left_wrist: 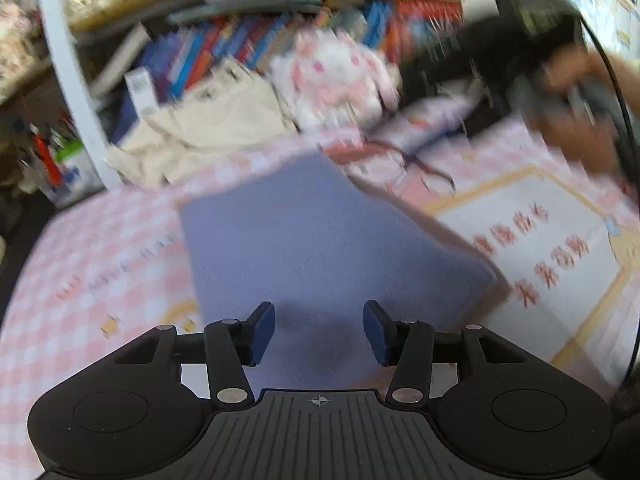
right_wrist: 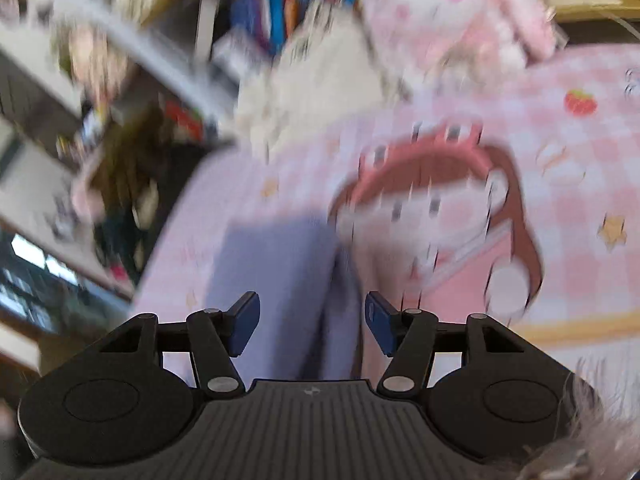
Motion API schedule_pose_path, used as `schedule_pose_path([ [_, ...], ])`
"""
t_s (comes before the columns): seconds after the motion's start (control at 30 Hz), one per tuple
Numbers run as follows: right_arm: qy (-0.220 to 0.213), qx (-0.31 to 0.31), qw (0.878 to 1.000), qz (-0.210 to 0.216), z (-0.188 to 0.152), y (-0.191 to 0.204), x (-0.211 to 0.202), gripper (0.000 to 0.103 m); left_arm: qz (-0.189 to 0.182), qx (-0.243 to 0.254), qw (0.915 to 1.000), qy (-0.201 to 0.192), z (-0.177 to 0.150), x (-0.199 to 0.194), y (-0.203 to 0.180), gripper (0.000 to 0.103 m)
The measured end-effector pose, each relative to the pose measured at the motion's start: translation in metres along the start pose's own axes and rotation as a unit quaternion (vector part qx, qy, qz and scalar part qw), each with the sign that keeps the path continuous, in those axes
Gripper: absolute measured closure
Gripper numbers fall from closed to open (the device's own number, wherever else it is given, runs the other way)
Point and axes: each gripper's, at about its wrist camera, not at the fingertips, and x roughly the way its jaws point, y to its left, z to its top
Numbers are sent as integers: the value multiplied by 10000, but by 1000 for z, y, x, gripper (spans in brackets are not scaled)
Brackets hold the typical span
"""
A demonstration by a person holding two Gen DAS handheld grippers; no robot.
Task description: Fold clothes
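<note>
Garment: the lavender cloth (left_wrist: 316, 236) is lying folded flat on the pink checked cover (left_wrist: 100, 248), its near edge reaching under both grippers
Left gripper (left_wrist: 319, 332): it is hovering over the near edge with jaws standing about half open, gripping nothing
Right gripper (right_wrist: 312, 322): its jaws are gaping about half open above a raised crease in the lavender cloth (right_wrist: 280, 280), pads not pressing on it
Blur: both views are smearing, so whether the pads are brushing the fabric cannot be told
Risk, fold: a pad dragging across the crease is likely undoing the fold
Risk, clutter: the cream cloth heap (left_wrist: 208, 132) and pink plush (left_wrist: 336, 76) are crowding the far edge, so a wide sweep could be snagging them
</note>
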Motion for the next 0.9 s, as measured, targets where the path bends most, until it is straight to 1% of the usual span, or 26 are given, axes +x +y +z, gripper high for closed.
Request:
schedule_pose_path([
  [0.07, 224, -237, 9994, -150, -13, 10, 13, 47, -9, -295, 9995, -133, 4, -4, 10, 55],
  [0.1, 336, -355, 9986, -225, -20, 16, 19, 63, -28, -435, 9989, -156, 6, -3, 15, 55],
  [0.13, 447, -473, 9974, -300, -27, 21, 26, 87, -46, -575, 9982, -178, 8, -2, 19, 55],
  [0.17, 508, -617, 9962, -356, -32, 27, 29, 90, -59, -657, 9978, -81, 8, 3, 22, 56],
  [0.23, 293, -1067, 9933, -321, -38, 46, 13, 91, -55, -727, 9969, 299, 4, 20, 24, 58],
  [0.3, 80, -1432, 9895, -201, -43, 59, -5, 91, -52, -772, 9965, 301, 0, 25, 25, 58],
  [0.37, 140, -1293, 9907, -397, -47, 53, 0, 91, -120, -868, 9958, 264, -1, 25, 27, 58],
  [0.43, 366, -1015, 9919, -676, -50, 35, 19, 91, -194, -898, 9954, 273, 0, 25, 26, 59],
  [0.47, 433, -898, 9921, -760, -52, 28, 26, 91, -165, -849, 9958, 287, 1, 26, 25, 59],
  [0.5, 399, -860, 9929, -722, -52, 26, 27, 91, -133, -798, 9962, 310, 2, 26, 23, 59],
  [0.57, 312, -851, 9929, -767, -48, 28, 20, 89, -72, -772, 9965, 324, 6, 22, 24, 55],
  [0.6, 241, -831, 9930, -797, -46, 28, 14, 78, 29, -822, 9962, 286, 8, 17, 27, 55],
  [0.63, 171, -812, 9931, -828, -44, 29, 9, 71, 138, -877, 9958, 243, 9, 11, 31, 53],
  [0.67, 90, -793, 9931, -865, -42, 29, 3, 50, 250, -967, 9949, 168, 11, 4, 35, 46],
  [0.7, -14, -776, 9928, -916, -42, 27, -4, 29, 325, -1123, 9931, 92, 10, -2, 43, 42],
  [0.73, -119, -759, 9924, -966, -42, 25, -10, 19, 395, -1286, 9909, 16, 9, -8, 50, 34],
  [0.77, -168, -719, 9921, -1016, -42, 22, -15, 18, 375, -1508, 9879, 16, 6, -9, 58, 29],
  [0.83, 13, -519, 9925, -1103, -40, 12, -15, 18, 309, -1964, 9800, 36, 1, -10, 75, 27],
  [0.9, 254, -247, 9926, -1164, -40, 0, -6, 17, 19, -2461, 9691, 196, -4, 0, 89, 26],
])
